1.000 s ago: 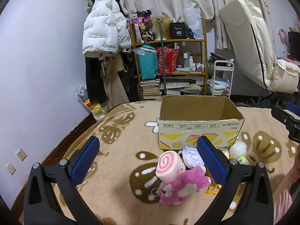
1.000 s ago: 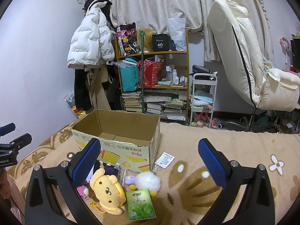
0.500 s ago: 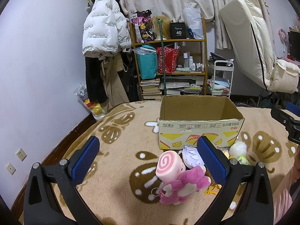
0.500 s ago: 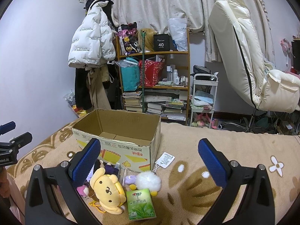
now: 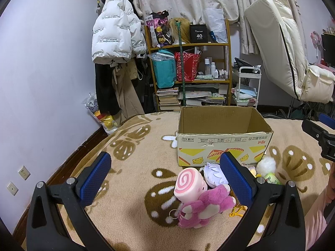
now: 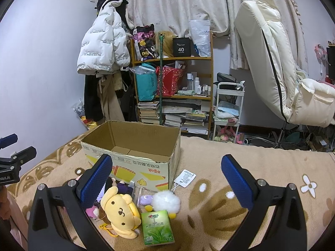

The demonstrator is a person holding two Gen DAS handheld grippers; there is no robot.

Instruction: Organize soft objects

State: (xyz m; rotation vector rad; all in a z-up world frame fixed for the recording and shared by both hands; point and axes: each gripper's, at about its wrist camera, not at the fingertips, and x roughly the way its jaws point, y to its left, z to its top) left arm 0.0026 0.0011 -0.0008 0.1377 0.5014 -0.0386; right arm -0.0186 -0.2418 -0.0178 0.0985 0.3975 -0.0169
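An open, empty cardboard box (image 5: 224, 142) (image 6: 134, 161) stands on the bed blanket. Soft toys lie in front of it: a pink swirl plush (image 5: 189, 184), a magenta bear (image 5: 206, 209), a white-haired plush (image 5: 213, 173), a yellow dog plush (image 6: 120, 211), a white pompom (image 6: 166, 201) (image 5: 266, 166) and a green tissue pack (image 6: 157, 228). My left gripper (image 5: 165, 176) is open and empty, just left of the pink toys. My right gripper (image 6: 166, 181) is open and empty, above the pompom and tissue pack.
A shelf (image 5: 188, 69) with bags and books stands behind the bed, a white jacket (image 5: 114, 35) hangs at left, a cream recliner chair (image 6: 282, 73) is at right. A white tag (image 6: 185, 177) lies beside the box. The brown patterned blanket (image 6: 251, 163) stretches right of the box.
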